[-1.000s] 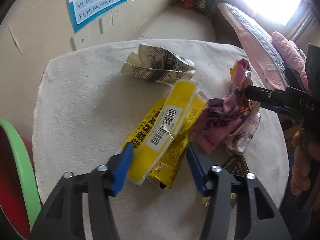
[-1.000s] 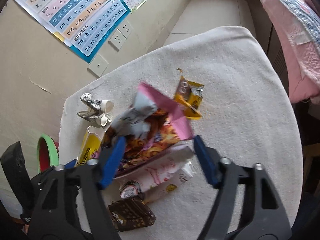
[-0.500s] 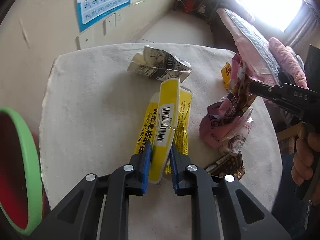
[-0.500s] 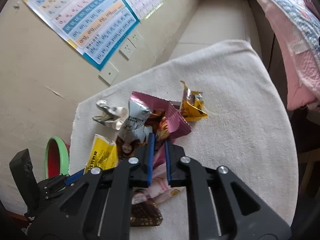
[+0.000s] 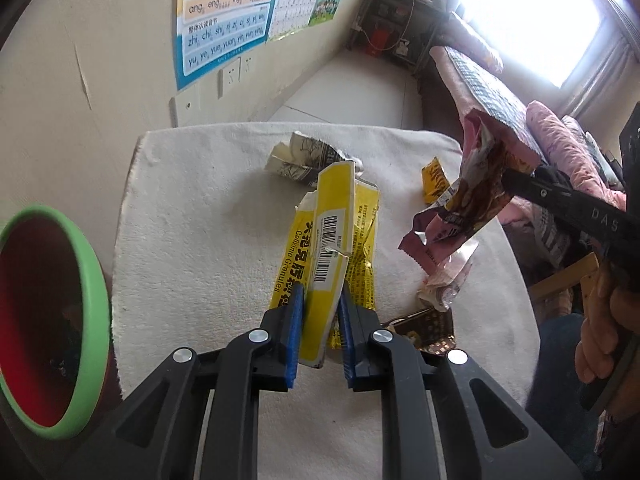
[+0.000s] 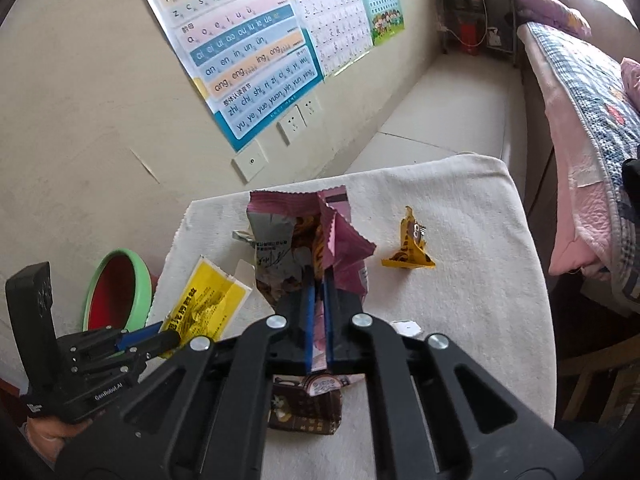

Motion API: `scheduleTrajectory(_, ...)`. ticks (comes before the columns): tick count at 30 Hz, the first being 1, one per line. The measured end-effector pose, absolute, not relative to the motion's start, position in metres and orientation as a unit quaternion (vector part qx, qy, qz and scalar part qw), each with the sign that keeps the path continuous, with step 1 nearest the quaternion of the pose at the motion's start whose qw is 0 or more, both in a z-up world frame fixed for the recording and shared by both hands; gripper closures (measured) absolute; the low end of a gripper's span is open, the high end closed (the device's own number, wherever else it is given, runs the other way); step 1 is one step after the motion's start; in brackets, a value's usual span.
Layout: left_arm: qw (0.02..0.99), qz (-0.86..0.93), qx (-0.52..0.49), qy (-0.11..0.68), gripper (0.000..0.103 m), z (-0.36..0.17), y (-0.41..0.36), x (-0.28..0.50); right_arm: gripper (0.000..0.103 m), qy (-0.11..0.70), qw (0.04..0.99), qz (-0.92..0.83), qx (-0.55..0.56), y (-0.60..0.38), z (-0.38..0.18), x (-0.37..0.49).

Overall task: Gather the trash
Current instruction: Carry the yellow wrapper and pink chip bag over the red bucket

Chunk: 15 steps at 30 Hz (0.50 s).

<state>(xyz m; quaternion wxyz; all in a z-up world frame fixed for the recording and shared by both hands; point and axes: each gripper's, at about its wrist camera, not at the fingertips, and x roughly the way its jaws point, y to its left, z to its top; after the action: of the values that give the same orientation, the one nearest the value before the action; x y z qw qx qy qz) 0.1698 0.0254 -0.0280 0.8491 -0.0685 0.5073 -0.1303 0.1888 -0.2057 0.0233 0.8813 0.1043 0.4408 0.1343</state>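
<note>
Beige wall with a pinyin poster and sockets behind; a small table under a white cloth carries the trash I am collecting. My left gripper: blue pads pressed onto the lower end of a yellow box, which stands up between them, flattened, barcode facing me; a yellow sachet lies just behind it, and whether it is also pinched I cannot tell. My right gripper: jaws having just closed, nearly together, pinching a pink snack bag that rises crumpled above the pads, clear of the cloth in the left view. On the cloth: a folded printed paper at the far side, a small yellow wrapper to the right, well apart from the rest, a brown wrapper near my right gripper, with a pale pink packet beside it. Left of the table, a green-rimmed red bin, open
</note>
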Motion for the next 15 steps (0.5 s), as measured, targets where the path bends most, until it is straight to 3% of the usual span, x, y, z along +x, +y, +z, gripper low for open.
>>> scheduleTrajectory(15, 0.869, -0.112, -0.083, 0.475, 0.088, 0.0, 0.051, 0.143, 0.099, 0.408, 0.897, 0.149, 0.077, -0.19, 0.056, 0.159)
